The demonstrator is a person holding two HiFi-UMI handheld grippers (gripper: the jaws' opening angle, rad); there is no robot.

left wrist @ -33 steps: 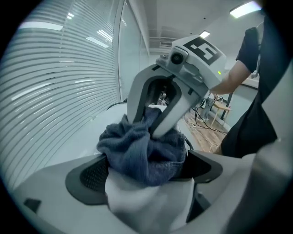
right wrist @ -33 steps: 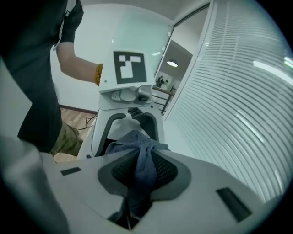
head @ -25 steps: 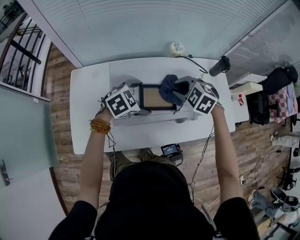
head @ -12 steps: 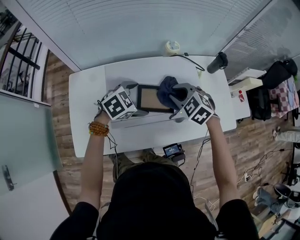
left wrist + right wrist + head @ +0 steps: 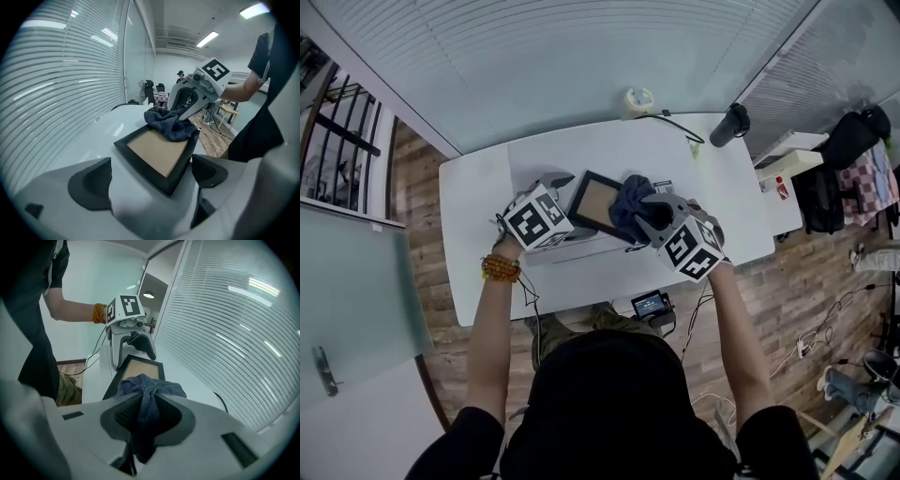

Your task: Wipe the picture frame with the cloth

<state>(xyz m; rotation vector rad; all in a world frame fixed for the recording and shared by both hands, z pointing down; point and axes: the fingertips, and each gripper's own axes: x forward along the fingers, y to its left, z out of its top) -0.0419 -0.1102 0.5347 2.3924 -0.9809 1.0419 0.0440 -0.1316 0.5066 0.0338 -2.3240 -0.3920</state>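
A black picture frame [image 5: 598,206] with a tan panel lies flat and askew on the white table [image 5: 478,234]. A dark blue cloth [image 5: 630,204] rests bunched on the frame's right end. My right gripper [image 5: 649,214] is shut on the cloth, and in the right gripper view the cloth [image 5: 150,387] is pinched between the pads and hangs down. My left gripper [image 5: 570,210] stands open at the frame's left end. In the left gripper view the frame's [image 5: 159,154] near corner lies between the wide jaws of the left gripper [image 5: 150,180], and neither pad touches it.
A round tape-like roll [image 5: 637,98] and a black cylinder [image 5: 733,122] stand at the table's far edge, joined by a cable [image 5: 675,122]. A small device with a screen [image 5: 649,303] hangs below the near edge. White blinds close off the far side.
The frame has turned askew on the table. My right gripper has rolled and drawn back toward me with the cloth, dragging it over the frame's right end. The left gripper has stayed put.
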